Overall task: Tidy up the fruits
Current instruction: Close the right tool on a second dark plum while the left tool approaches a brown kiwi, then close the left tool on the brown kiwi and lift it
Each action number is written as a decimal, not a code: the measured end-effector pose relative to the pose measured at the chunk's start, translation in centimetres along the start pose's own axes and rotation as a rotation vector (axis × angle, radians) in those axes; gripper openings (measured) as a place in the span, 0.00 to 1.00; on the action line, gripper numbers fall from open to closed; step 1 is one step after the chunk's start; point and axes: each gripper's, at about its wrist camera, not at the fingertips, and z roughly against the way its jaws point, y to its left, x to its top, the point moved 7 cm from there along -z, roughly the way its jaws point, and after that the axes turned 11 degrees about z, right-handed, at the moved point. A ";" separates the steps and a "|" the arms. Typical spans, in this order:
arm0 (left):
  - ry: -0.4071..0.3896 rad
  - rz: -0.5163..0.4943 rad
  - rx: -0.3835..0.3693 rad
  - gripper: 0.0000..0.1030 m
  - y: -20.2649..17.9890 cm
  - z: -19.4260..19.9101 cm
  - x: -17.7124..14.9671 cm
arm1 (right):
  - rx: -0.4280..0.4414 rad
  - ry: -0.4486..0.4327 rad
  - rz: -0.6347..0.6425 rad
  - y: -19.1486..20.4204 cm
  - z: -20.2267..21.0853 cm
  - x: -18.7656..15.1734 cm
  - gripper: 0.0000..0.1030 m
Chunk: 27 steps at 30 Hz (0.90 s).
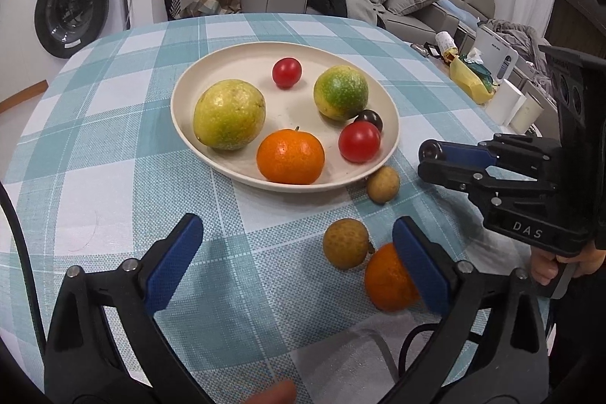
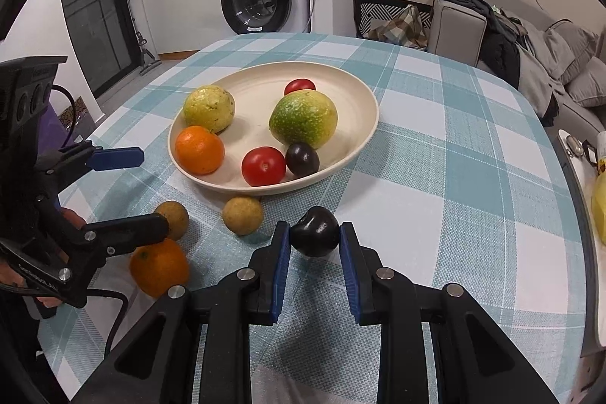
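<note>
Now your right gripper [image 2: 315, 233] clamps a dark plum [image 2: 315, 231] between its blue pads, near the plate [image 2: 363, 124] of fruit; your left gripper [image 1: 299, 245] stands wide over the checked tablecloth [image 1: 113, 158], one pad beside the loose orange [image 1: 386, 277].

"DAS" in white letters on the right claw's [image 1: 430, 161] black body

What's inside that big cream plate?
The plate holds two green-yellow fruits, an orange, two red tomatoes and a dark plum. The far tomato is half hidden.
</note>
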 end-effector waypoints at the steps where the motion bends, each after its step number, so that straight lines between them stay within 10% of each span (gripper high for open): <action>1: 0.002 0.004 -0.007 0.89 0.0 0.0 0.0 | 0.000 0.000 0.001 0.0 0.0 0.0 0.26; 19: 0.046 -0.022 -0.139 0.27 -1.6 0.2 -0.6 | -0.013 -0.010 0.001 -0.2 0.6 0.4 0.26; 27: 0.029 -0.012 -0.132 0.27 -0.7 0.8 -0.1 | -0.009 -0.011 0.005 -0.1 0.6 0.4 0.26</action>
